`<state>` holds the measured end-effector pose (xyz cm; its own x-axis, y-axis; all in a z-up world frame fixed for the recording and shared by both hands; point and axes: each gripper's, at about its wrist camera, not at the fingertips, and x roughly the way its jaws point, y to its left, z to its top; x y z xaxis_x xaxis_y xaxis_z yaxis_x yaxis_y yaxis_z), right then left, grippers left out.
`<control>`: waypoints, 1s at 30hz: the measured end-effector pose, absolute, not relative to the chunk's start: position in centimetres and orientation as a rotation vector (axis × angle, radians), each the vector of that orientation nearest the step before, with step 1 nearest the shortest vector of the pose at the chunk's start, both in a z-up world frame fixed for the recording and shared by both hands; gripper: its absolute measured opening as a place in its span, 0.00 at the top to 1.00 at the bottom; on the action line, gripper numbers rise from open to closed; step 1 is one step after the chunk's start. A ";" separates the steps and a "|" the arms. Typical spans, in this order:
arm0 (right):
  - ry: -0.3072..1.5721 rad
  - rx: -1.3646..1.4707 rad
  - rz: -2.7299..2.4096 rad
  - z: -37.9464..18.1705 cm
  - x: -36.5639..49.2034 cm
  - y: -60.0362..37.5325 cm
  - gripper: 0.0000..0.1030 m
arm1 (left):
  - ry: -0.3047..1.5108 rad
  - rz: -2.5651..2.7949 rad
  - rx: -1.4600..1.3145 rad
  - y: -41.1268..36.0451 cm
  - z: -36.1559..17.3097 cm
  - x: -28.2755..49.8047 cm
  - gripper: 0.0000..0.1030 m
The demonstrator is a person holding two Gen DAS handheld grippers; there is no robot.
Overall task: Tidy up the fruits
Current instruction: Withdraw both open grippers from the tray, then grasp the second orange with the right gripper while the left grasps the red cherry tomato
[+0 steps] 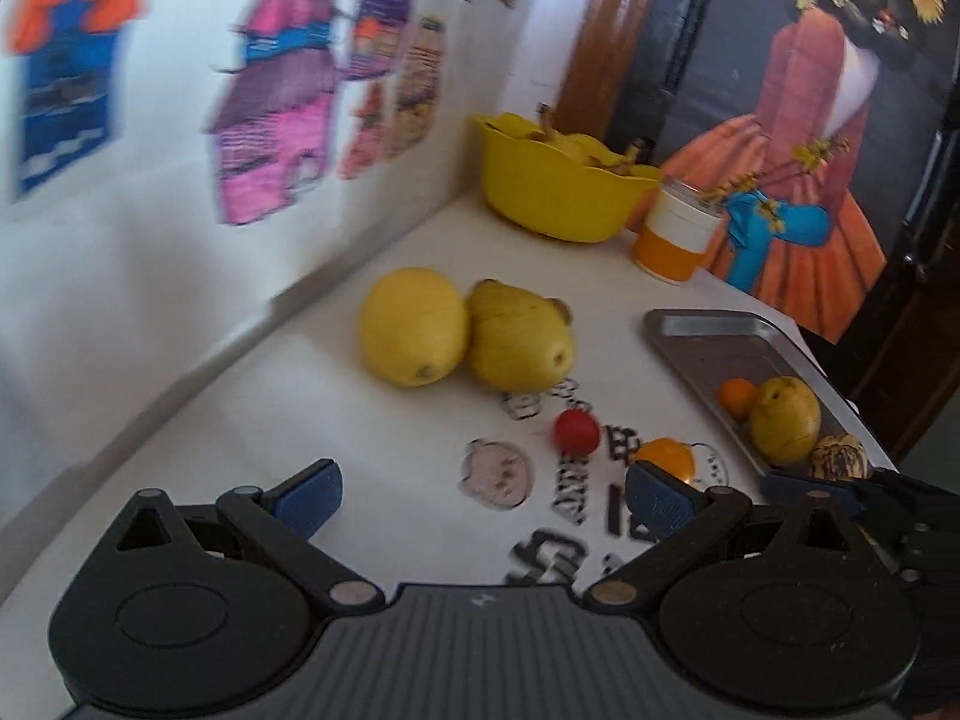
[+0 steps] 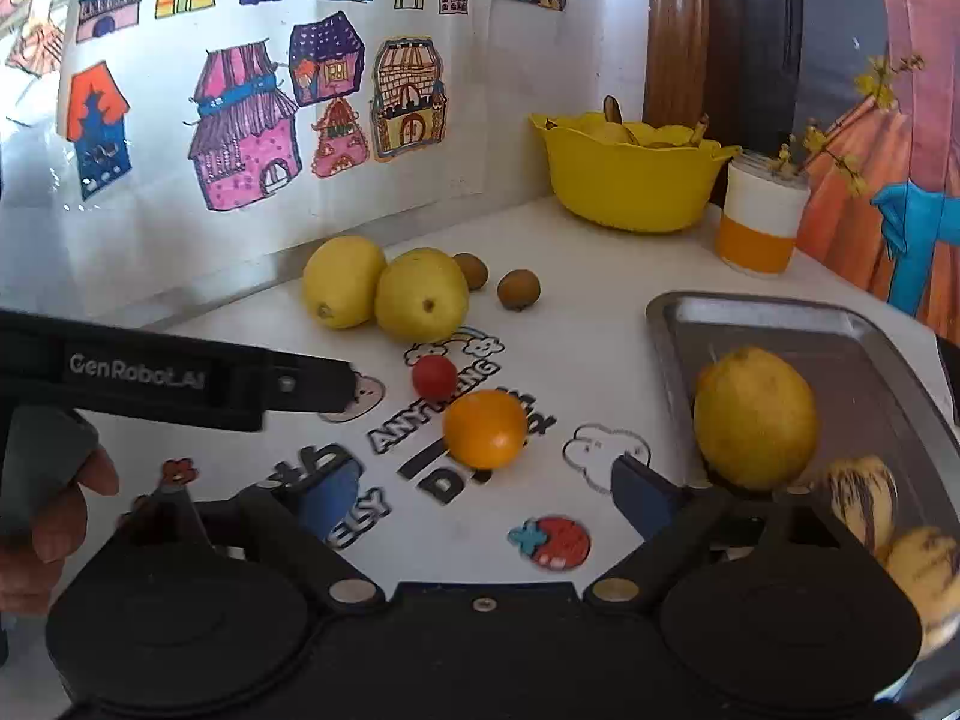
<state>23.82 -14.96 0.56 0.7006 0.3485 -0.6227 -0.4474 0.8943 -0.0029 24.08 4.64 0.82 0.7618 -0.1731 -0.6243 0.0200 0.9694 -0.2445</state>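
Two big yellow fruits, one (image 2: 342, 280) left and one (image 2: 421, 294) right, lie side by side near the wall, also in the left wrist view (image 1: 413, 334) (image 1: 521, 337). Two small brown fruits (image 2: 518, 289) lie beside them. A red tomato (image 2: 434, 375) (image 1: 576, 431) and an orange (image 2: 485, 429) (image 1: 667, 457) lie mid-table. A metal tray (image 2: 780, 315) (image 1: 702, 336) at the right holds a yellow fruit (image 2: 755, 417), a small orange (image 1: 737, 396) and striped fruits (image 2: 864, 501). My left gripper (image 1: 480, 498) is open and empty. My right gripper (image 2: 486, 495) is open, just before the orange.
A yellow bowl (image 2: 630, 186) with bananas and an orange-and-white cup (image 2: 759, 222) stand at the back. A wall with house drawings (image 2: 252, 120) runs along the left. The left gripper's body (image 2: 180, 381) and a hand cross the left of the right wrist view.
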 end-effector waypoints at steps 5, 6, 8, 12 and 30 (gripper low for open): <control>0.634 -0.195 0.454 -0.1 24.8 -14.6 0.24 | 0.712 -0.140 -0.226 3.7 0.1 26.0 0.01; 0.631 -0.200 0.457 -0.2 25.0 -14.6 0.26 | 0.716 -0.145 -0.229 3.7 -0.1 26.3 0.01; 0.629 -0.205 0.463 -0.4 25.2 -14.5 0.29 | 0.717 -0.148 -0.235 3.5 -0.3 26.7 0.01; 0.637 -0.188 0.477 -0.8 25.6 -14.3 0.39 | 0.710 -0.155 -0.219 3.1 -0.5 27.3 0.01; 0.647 -0.101 0.516 -0.8 26.7 -15.3 0.63 | 0.693 -0.210 -0.153 1.2 -0.8 28.9 0.46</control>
